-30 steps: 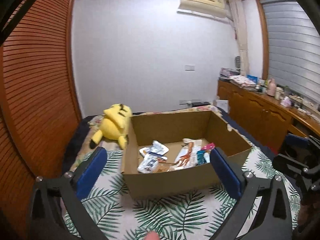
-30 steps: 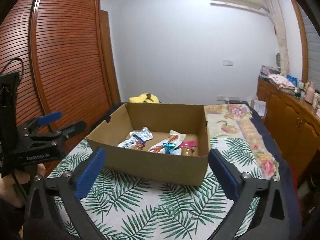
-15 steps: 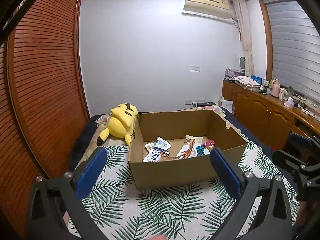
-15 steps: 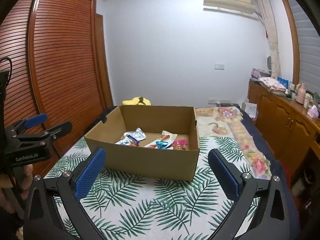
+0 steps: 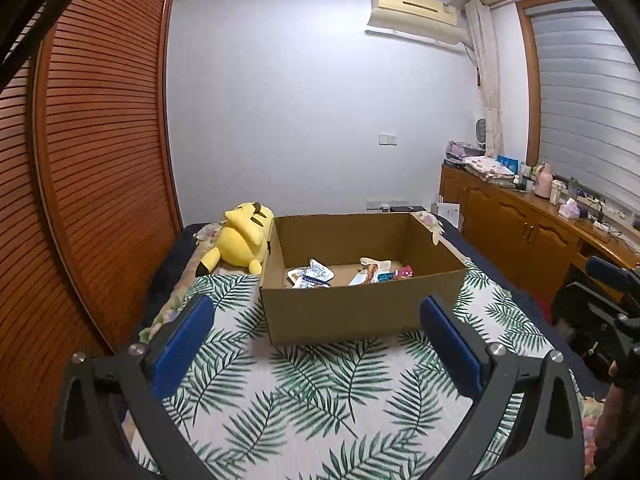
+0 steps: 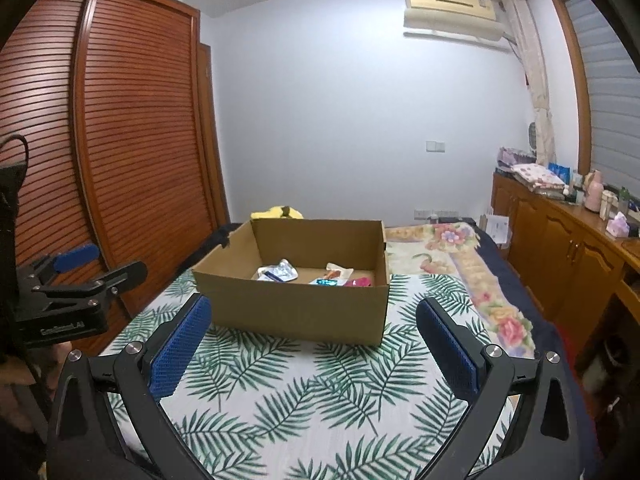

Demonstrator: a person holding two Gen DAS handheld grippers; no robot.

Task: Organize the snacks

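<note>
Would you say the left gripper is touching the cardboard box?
Apart. In the left wrist view the open left gripper sits short of the cardboard box, with leaf-print bedspread visible between its blue pads and the box's front wall.

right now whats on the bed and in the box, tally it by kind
cardboard box: 1
yellow plush toy: 1
snack packets in the box: at least 4, a white and blue pile, a white and orange one, a teal one, a pink one; the near wall hides the rest
Total: at least 6
</note>
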